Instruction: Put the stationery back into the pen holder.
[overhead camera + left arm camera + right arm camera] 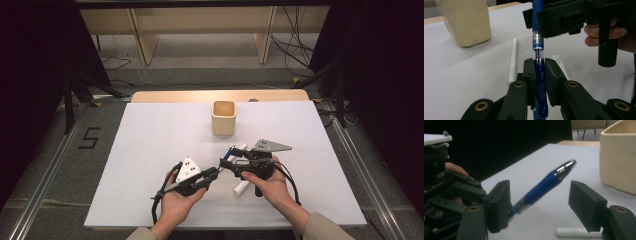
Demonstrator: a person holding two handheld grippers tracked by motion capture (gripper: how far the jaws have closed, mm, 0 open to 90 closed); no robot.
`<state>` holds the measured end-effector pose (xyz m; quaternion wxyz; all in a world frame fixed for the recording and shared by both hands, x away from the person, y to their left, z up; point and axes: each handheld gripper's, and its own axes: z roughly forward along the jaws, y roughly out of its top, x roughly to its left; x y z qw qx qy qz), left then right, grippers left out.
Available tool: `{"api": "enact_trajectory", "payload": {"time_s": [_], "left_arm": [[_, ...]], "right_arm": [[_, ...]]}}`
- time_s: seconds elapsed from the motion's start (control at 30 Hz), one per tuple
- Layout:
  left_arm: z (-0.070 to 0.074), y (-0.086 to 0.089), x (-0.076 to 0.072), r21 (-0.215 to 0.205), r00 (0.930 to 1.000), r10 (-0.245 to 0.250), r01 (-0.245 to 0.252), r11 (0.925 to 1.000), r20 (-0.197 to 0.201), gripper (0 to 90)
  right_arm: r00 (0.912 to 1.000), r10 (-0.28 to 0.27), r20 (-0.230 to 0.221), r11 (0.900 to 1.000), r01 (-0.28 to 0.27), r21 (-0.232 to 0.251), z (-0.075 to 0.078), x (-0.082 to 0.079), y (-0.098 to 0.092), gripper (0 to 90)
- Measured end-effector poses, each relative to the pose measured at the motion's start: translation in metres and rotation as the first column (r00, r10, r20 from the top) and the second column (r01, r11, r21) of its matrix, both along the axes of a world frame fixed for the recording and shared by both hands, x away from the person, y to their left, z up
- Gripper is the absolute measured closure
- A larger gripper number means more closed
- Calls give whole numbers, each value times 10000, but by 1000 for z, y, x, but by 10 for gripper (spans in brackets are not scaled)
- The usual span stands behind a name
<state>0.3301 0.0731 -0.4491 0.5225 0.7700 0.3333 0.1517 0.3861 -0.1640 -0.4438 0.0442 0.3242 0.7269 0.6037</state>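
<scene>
The pen (539, 75) is deep blue with a clear mid-section, a silver band and a chrome tip. The square cup (223, 117) is pale cream. Two white tubes (512, 60) lie on the white table (150, 150). Both grippers are black, topped with grey plates (270, 146).

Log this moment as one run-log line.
left gripper: shut on blue pen | right gripper: open around pen tip | cup: upright

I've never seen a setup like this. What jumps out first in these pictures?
The blue plastic pen held above the near middle of the white table: the left tongs are clamped on its barrel, while the right tongs stand open around its silver tip end. Behind stands a cream square cup, and a white stick lies on the table.
</scene>
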Motion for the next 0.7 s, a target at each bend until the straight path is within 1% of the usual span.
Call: {"api": "enact_trajectory", "payload": {"time_s": [0.07, 0.1, 0.13, 0.2, 0.3, 0.37, 0.43, 0.63, 0.7], "left_arm": [[0, 0, 0, 74, 10000, -55, 55, 10000, -4, 795], [-1, -1, 0, 3, 10000, -69, 69, 10000, -56, 794], [-1, -1, 0, -25, 10000, -52, 52, 10000, -42, 794], [-1, -1, 1, -22, 10000, -38, 38, 10000, -12, 794], [-1, -1, 1, -80, 10000, 6, -5, 10000, 18, 794], [-1, -1, 1, 0, 10000, -33, 33, 10000, 40, 794], [-1, -1, 1, -19, 10000, -31, 31, 10000, 52, 794], [-1, -2, 1, -70, 9999, 22, -21, 10000, 143, 793], [-2, -3, 0, -45, 9999, 11, -10, 10000, 171, 792]], "right_arm": [[10000, -43, -31, 9997, 43, 232, 0, 1, 0, 412], [9998, -99, -173, 9994, 105, 327, 0, 1, 0, 430], [9998, -105, -177, 9992, 112, 375, 0, 2, 0, 444], [9998, -160, -101, 9993, 163, 351, 0, 2, 1, 467], [9998, -158, -156, 9990, 164, 411, 0, 2, 2, 504], [9997, -176, -154, 9989, 183, 438, 0, 2, 2, 520], [9997, -187, -133, 9988, 193, 461, 0, 2, 2, 540], [9997, -182, -171, 9985, 190, 507, 0, 2, 2, 636], [9994, -136, -305, 9979, 156, 635, 0, 2, 1, 669]]}}
